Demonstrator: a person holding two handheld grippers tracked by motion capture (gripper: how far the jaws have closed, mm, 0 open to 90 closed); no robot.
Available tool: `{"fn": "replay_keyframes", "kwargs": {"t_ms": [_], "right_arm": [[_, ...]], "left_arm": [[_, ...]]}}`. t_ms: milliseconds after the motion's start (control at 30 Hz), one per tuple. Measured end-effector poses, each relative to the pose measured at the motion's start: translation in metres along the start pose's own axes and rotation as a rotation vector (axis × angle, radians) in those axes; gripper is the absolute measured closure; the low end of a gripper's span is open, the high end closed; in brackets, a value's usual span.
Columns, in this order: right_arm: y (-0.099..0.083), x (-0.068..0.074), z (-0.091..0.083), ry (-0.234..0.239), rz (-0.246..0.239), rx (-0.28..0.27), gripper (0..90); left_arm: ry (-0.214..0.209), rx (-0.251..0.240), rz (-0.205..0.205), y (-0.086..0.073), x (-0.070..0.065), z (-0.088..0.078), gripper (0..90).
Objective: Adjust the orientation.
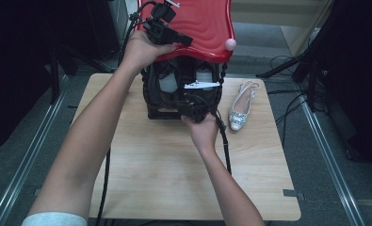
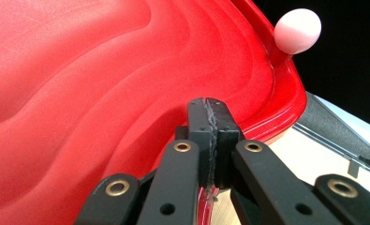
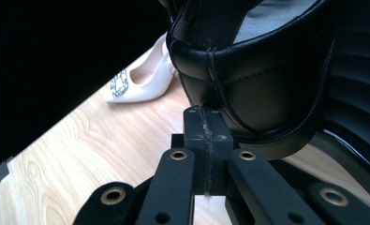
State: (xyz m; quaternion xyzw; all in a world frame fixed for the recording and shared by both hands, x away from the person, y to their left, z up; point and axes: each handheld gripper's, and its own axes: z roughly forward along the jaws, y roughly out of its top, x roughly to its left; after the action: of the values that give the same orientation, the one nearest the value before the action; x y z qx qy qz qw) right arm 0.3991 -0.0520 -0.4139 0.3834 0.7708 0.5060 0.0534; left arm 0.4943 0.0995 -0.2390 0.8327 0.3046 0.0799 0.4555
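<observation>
A red wavy lid [image 1: 207, 26] [image 2: 79, 93] stands raised over a black open case [image 1: 151, 99] at the table's far side. My left gripper [image 1: 187, 40] [image 2: 210, 110] is shut on the lid's front edge, and a sliver of red shows between its jaws. My right gripper [image 1: 193, 104] [image 3: 206, 117] is at the case's front opening. Its jaws are shut, with the tips against the heel seam of a black leather shoe [image 3: 257, 79]. Whether they pinch any of the shoe is not clear.
A pale heeled shoe with a jewelled buckle [image 1: 242, 106] [image 3: 140, 79] lies on the wooden table [image 1: 150, 179] to the right of the case. A pink ball knob [image 1: 230, 44] [image 2: 297, 30] sits on the lid's corner. Cables and stands crowd the floor at the right.
</observation>
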Motion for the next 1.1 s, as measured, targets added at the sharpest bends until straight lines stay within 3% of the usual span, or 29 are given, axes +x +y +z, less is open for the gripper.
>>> {"fn": "replay_keyframes", "kwargs": {"t_ms": [100, 400, 500, 600, 633, 700, 767, 833, 933, 1067, 1100], "right_arm": [[0.006, 0.000, 0.009, 0.017, 0.031, -0.010, 90.0], [0.017, 0.004, 0.030, 0.028, 0.036, -0.016, 90.0], [0.021, 0.004, 0.035, 0.009, 0.020, 0.004, 90.0], [0.018, 0.001, 0.044, 0.015, 0.049, 0.029, 90.0], [0.012, 0.001, 0.043, 0.045, 0.067, 0.001, 90.0], [0.009, 0.002, 0.042, 0.052, 0.069, 0.001, 90.0], [0.001, 0.006, 0.035, 0.045, 0.035, 0.020, 90.0], [-0.004, 0.008, 0.028, 0.053, 0.029, 0.029, 90.0], [-0.009, 0.008, 0.019, 0.055, 0.022, 0.020, 89.5], [-0.018, 0.006, 0.002, 0.077, 0.022, 0.009, 85.9], [-0.022, 0.005, -0.006, 0.098, 0.021, 0.002, 80.8]], "left_arm": [[0.000, -0.001, -0.001, 0.000, 0.000, 0.000, 89.7], [0.003, -0.002, 0.002, 0.000, 0.000, 0.000, 89.6], [0.010, -0.003, 0.005, 0.000, -0.001, 0.000, 89.6], [0.004, -0.002, 0.001, -0.001, 0.000, -0.001, 89.4], [0.002, -0.001, -0.003, -0.001, 0.001, -0.001, 89.2], [-0.004, -0.005, -0.010, -0.001, 0.002, -0.001, 89.1], [-0.005, -0.001, -0.012, 0.000, 0.000, -0.002, 87.5], [0.010, 0.000, 0.001, 0.001, -0.002, -0.002, 85.5], [0.008, 0.008, -0.010, 0.001, -0.002, -0.003, 84.9], [-0.009, 0.001, -0.018, 0.003, -0.006, -0.012, 81.1], [-0.014, -0.004, -0.010, 0.003, -0.010, -0.019, 79.6]]}}
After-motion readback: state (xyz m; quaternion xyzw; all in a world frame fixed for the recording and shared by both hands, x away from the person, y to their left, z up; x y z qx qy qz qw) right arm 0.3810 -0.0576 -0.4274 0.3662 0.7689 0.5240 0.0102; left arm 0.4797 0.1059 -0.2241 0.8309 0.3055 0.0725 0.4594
